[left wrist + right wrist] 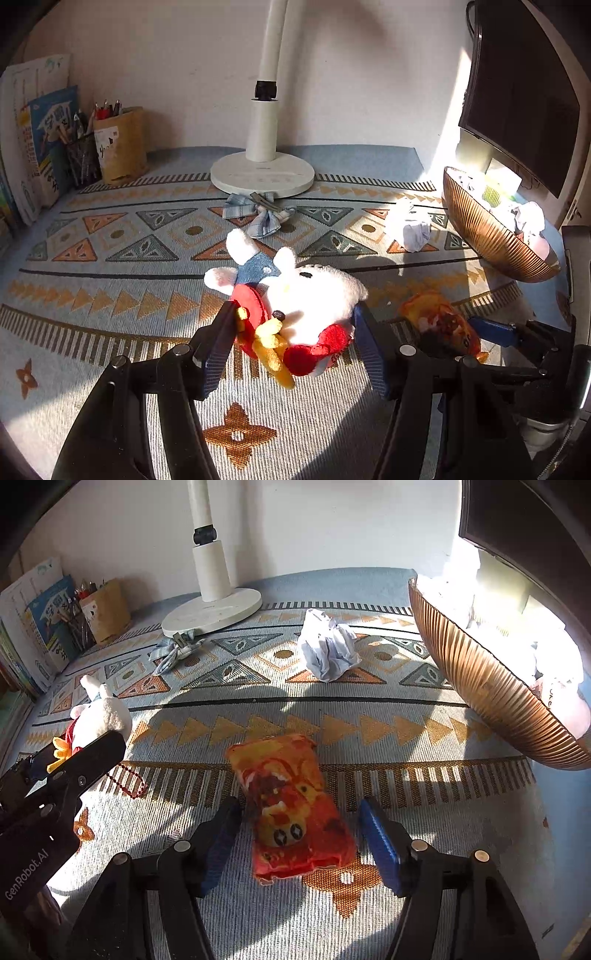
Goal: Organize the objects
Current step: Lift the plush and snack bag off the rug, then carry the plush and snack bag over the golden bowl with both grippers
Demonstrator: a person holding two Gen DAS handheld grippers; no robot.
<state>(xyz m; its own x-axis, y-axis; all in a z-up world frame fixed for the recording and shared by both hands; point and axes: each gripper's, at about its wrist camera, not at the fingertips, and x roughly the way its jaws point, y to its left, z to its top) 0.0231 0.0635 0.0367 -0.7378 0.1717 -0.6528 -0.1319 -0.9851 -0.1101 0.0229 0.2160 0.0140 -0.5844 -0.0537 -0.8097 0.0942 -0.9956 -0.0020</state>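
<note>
White plush toy (pixel 314 295) in red and blue, lying on the patterned mat (pixel 110 314), your left gripper (pixel 295 317) closed around it, orange snack packet (pixel 295 808) flat between your right gripper's (pixel 299 812) wide-spread fingers.

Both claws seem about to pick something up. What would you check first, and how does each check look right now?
1. Left gripper straddles the plush toy: ok.
2. Left fingers gripping the plush: cannot tell.
3. Right gripper open around the orange snack packet: ok.
4. Packet centred between the jaws: ok.
5. Copper bowl has free room: cannot tell, glare.
6. Crumpled paper clear of both grippers: ok.
</note>
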